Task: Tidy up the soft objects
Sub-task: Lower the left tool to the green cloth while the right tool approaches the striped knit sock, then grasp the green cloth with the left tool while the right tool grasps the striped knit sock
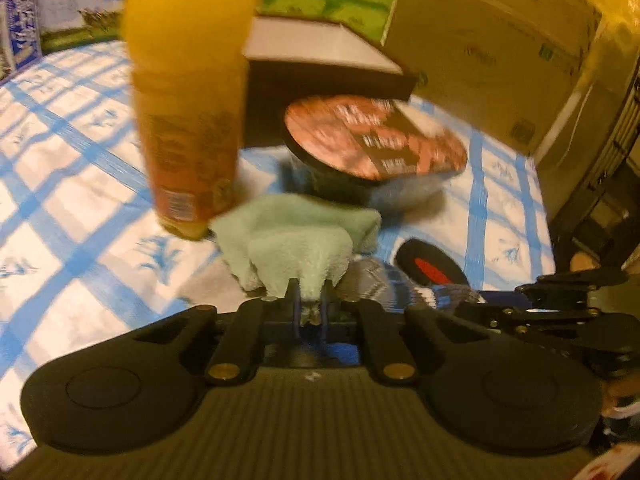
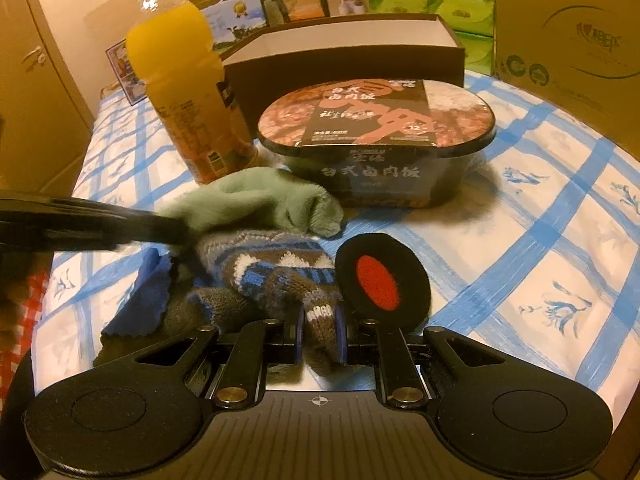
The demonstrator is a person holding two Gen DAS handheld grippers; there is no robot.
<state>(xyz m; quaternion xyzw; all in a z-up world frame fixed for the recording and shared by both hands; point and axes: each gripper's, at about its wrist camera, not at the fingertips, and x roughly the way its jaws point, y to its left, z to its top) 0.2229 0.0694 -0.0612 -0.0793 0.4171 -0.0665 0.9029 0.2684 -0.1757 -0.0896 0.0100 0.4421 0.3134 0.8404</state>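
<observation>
The left gripper (image 1: 310,304) is pinching the edge of the pale green cloth (image 1: 296,232), and the right gripper (image 2: 319,336) is clamping a fold of the striped knitted piece (image 2: 272,268). Both soft things are lying in a heap just in front of the instant rice bowl (image 2: 376,140), the blue cloth (image 2: 140,300) beside them. Sorting is only beginning; nothing looks put away yet.

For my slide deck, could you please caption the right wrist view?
Right claw shut on a striped knit sock beside a green towel, juice bottle and meal bowl.
</observation>
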